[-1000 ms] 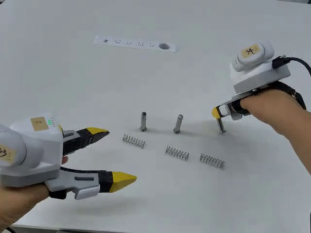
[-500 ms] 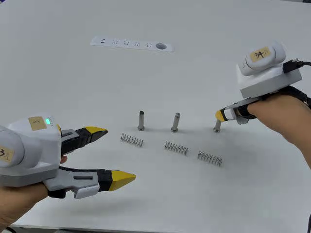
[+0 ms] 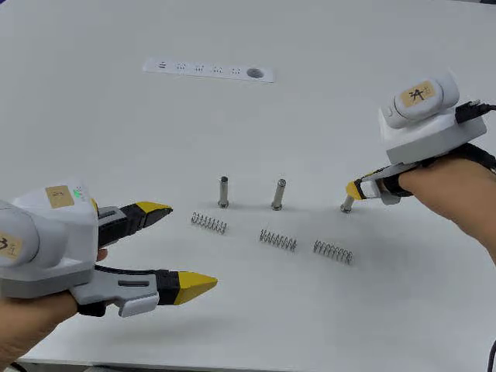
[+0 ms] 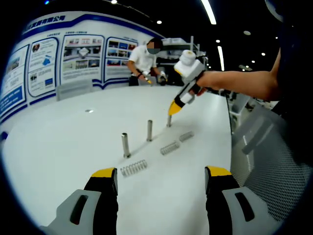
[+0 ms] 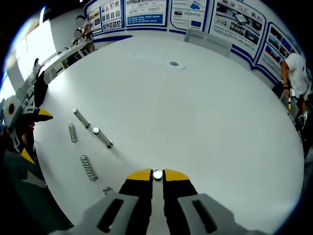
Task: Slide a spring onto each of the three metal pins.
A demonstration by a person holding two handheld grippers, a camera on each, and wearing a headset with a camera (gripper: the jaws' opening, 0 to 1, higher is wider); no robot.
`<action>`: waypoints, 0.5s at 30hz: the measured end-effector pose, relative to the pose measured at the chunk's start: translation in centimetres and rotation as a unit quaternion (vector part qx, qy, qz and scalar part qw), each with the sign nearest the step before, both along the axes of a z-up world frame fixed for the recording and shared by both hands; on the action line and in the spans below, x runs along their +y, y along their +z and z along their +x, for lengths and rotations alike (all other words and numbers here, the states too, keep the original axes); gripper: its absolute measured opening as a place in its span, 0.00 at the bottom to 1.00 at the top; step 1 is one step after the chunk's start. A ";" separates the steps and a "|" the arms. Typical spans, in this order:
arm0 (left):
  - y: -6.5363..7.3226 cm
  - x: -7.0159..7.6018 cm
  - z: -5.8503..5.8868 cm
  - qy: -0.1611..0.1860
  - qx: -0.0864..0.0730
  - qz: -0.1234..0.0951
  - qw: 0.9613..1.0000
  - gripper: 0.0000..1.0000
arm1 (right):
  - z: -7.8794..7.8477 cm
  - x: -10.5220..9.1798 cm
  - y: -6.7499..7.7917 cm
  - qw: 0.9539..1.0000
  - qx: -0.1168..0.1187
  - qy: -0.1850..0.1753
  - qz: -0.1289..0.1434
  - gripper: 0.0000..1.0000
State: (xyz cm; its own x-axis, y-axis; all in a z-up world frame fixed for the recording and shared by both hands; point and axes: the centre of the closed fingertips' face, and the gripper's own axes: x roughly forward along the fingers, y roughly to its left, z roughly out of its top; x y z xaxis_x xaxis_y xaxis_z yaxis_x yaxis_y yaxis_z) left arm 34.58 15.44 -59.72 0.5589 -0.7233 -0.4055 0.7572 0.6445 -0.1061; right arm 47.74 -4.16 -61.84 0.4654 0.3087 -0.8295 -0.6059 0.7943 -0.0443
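Two metal pins (image 3: 223, 191) (image 3: 278, 194) stand upright on the white table. A third pin (image 3: 346, 204) stands to their right, with my right gripper (image 3: 353, 189) shut on its top. Its round head (image 5: 157, 175) shows between the closed yellow tips. Three springs (image 3: 209, 223) (image 3: 277, 240) (image 3: 332, 252) lie flat, one in front of each pin. My left gripper (image 3: 182, 248) hovers open at the near left, nothing between its fingers. From the left gripper view the nearest pin (image 4: 125, 145) and nearest spring (image 4: 133, 167) lie just ahead of that gripper (image 4: 161, 176).
A white power strip (image 3: 208, 70) is set flush in the table at the back. The table's near edge runs just below my left gripper. A person (image 4: 146, 61) works at another bench far behind.
The third pin hung tilted in the right gripper a second ago; it now stands upright on the table with the right gripper at its top. The left gripper has stayed put.
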 end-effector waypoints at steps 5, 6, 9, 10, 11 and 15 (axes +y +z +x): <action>-0.1 0.0 0.0 0.001 0.001 -0.001 1.000 0.74 | 0.1 0.0 0.0 1.000 -0.003 0.005 -0.001 0.09; -0.1 0.0 0.0 0.000 0.001 0.000 1.000 0.74 | 0.1 0.0 0.0 1.000 -0.006 0.007 0.000 0.09; -0.1 -0.1 0.0 0.000 0.002 0.000 1.000 0.74 | 0.1 0.1 0.0 1.000 -0.013 0.015 -0.002 0.09; -0.1 -0.1 0.0 0.000 0.001 -0.001 1.000 0.74 | 0.1 0.1 0.1 1.000 -0.015 0.016 -0.002 0.09; -0.1 -0.1 0.0 -0.001 0.001 -0.001 1.000 0.74 | 0.0 0.1 0.1 1.000 -0.014 0.017 0.000 0.10; -0.1 -0.1 0.0 -0.002 0.001 0.000 1.000 0.74 | 0.1 0.1 0.1 1.000 -0.017 0.021 -0.003 0.11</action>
